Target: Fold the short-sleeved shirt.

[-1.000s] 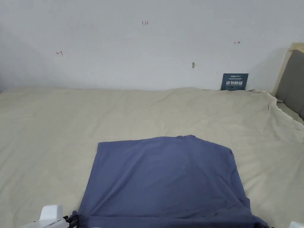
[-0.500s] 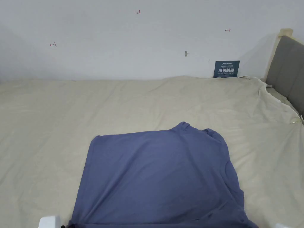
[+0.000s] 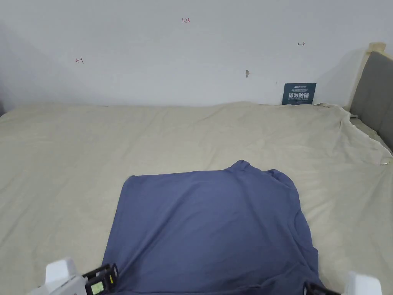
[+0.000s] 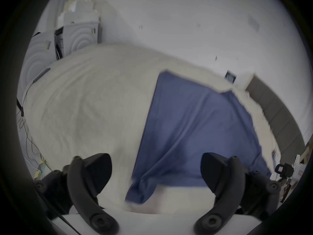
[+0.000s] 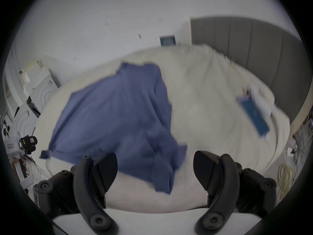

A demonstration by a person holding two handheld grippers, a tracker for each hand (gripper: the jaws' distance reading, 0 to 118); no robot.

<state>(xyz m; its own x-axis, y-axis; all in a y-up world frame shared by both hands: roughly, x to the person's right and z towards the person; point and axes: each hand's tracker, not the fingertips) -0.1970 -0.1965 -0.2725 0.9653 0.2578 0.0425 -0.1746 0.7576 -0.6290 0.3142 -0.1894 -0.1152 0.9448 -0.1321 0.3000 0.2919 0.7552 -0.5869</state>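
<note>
Both grippers, clamped on the shirt's near corners a second ago, now stand clear of the cloth. Blue shirt (image 3: 211, 226) lies flat on the bed (image 3: 57, 161) near its front edge, collar toward the wall, hem corners draping over that edge. Left gripper (image 4: 156, 172) shows its jaws spread wide, empty, by the shirt's left corner. Right gripper (image 5: 155, 168) likewise has its jaws spread, empty, by the right corner.
</note>
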